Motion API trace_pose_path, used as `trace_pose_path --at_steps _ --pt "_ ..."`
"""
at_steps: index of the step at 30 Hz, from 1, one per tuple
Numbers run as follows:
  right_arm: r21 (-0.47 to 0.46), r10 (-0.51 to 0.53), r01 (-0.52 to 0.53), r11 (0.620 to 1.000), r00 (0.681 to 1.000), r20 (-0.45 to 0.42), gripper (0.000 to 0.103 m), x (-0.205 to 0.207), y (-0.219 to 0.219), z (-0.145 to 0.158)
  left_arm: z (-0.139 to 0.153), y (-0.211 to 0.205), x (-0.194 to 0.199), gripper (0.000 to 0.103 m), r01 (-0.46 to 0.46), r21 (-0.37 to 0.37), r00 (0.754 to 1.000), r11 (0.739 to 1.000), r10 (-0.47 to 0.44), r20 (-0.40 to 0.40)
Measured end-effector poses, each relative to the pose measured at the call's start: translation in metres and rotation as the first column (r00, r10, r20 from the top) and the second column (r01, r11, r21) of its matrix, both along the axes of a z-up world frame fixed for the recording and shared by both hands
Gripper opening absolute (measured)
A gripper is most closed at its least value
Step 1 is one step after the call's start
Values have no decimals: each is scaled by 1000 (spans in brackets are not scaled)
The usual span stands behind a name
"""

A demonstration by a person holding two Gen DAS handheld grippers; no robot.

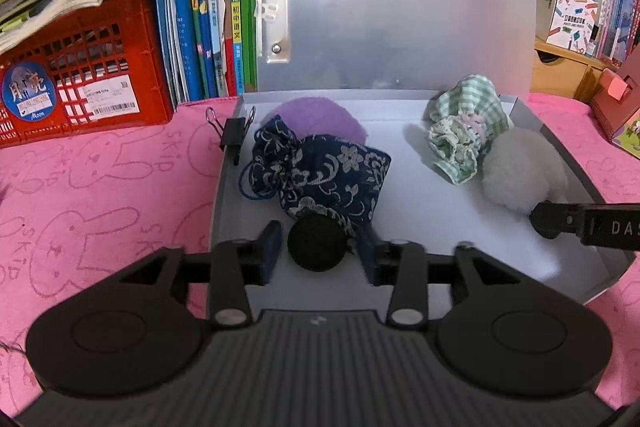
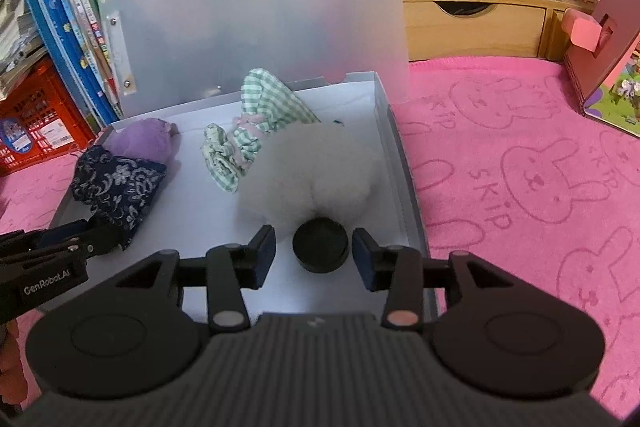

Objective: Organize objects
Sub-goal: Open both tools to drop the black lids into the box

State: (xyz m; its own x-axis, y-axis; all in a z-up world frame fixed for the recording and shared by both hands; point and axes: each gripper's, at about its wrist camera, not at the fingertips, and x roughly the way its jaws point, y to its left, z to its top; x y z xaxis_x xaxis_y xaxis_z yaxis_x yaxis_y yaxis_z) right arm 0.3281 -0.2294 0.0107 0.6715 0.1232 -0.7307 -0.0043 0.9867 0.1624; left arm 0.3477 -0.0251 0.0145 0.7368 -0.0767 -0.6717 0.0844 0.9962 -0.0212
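With each tool parted around a black puck, the left tool [image 1: 318,251] and right tool [image 2: 314,251] grip nothing. Beyond, the navy floral pouch [image 1: 320,173] and white pompom [image 2: 308,171] lie inside the open box [image 1: 560,163]. Nudging either puck could drag fabric along.

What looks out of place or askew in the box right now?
Mostly tidy. One oddity: a black binder clip is clamped on the box's left wall, not lying inside with the soft items. The navy floral pouch lies tilted, partly over the purple pompom. Nothing spilled or damaged.
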Motion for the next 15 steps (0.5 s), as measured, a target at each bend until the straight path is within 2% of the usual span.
trace_pose_path --at_steps 8,15 --pt "-16 31 -30 999 998 55 64 -27 5 20 24 -5 -24 65 35 -2 998 999 -35 46" --pt "-36 81 -77 996 990 120 66 -64 12 42 44 -2 -58 69 68 22 992 997 -70 103"
